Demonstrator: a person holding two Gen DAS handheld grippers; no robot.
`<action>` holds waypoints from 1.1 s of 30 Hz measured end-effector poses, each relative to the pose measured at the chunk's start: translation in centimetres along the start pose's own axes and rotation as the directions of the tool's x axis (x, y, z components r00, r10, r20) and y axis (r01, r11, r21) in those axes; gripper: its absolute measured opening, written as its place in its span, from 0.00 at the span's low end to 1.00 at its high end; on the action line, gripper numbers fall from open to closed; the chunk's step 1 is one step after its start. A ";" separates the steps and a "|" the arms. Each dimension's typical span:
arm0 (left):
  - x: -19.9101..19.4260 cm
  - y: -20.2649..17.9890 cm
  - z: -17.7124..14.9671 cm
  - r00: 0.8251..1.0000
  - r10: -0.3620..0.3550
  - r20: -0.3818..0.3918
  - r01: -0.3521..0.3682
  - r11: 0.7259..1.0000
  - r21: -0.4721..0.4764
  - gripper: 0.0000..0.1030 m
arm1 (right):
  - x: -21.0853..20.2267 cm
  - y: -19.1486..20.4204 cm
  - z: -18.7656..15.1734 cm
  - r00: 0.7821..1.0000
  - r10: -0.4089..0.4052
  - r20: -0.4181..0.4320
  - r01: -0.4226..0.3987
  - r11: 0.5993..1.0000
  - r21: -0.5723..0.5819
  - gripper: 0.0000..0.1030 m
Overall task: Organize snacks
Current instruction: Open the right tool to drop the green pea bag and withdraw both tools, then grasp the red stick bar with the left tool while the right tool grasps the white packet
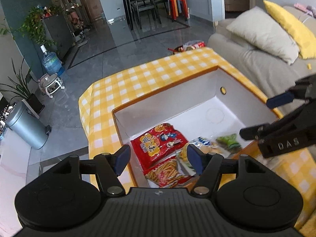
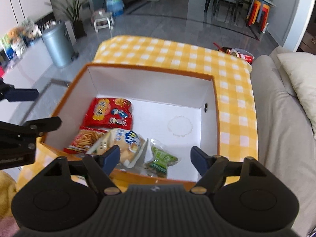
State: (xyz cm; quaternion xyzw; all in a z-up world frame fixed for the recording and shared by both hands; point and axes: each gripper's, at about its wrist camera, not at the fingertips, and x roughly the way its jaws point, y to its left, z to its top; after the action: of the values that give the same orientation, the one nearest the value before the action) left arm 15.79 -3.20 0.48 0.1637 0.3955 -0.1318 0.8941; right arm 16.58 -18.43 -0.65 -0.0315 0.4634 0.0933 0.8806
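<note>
Grey glossy floor tiles fill the upper half of the left wrist view, with a dining table and chairs (image 1: 144,4) at the top centre and a beige sofa (image 1: 256,59) with a yellow cushion (image 1: 290,27) at the upper right. A table under a yellow checked cloth (image 1: 150,79) runs through the middle, and an orange-rimmed white box (image 1: 167,102) sits on it. Inside the box, toward the lower centre, lie a red snack bag (image 1: 158,144), a fries-print packet (image 1: 167,171) below it, a pale blue-and-white bag (image 1: 203,144) and a green packet (image 1: 229,140) to the right. The left gripper (image 1: 158,158) hangs over the box's near corner, its jaws spread wide and holding nothing. The right gripper (image 1: 256,116) enters from the right edge, also spread apart and empty.

From the right wrist view the same cloth (image 2: 177,53) fills the centre, a grey bin (image 2: 57,45) stands at the upper left and a water bottle (image 2: 114,2) at the top. The box (image 2: 150,71) is seen from above: red snack bag (image 2: 108,112) at its left, fries-print packet (image 2: 86,140) beneath, pale blue-and-white bag (image 2: 124,146) at the lower middle, green packet (image 2: 162,158) just right of it. The right gripper (image 2: 156,156) hovers above the box's near wall, jaws wide and empty; the pale bag lies just beside its left fingertip (image 2: 112,156) in the frame, though whether they touch cannot be told. The left gripper (image 2: 41,106) shows at the left edge, open-jawed with nothing between its fingers.
</note>
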 end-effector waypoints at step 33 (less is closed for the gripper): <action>-3.3 -6.2 -9.1 0.972 -0.180 -0.149 0.130 0.947 -0.295 0.75 | -3.0 -2.7 -16.6 0.996 -0.014 -0.083 0.036 0.964 0.263 0.83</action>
State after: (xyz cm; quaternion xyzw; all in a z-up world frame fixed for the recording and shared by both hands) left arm 5.33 -4.87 -4.00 0.0131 0.4982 -0.1290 0.8573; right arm 2.03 -23.87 -7.70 0.0766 0.5064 0.0181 0.8587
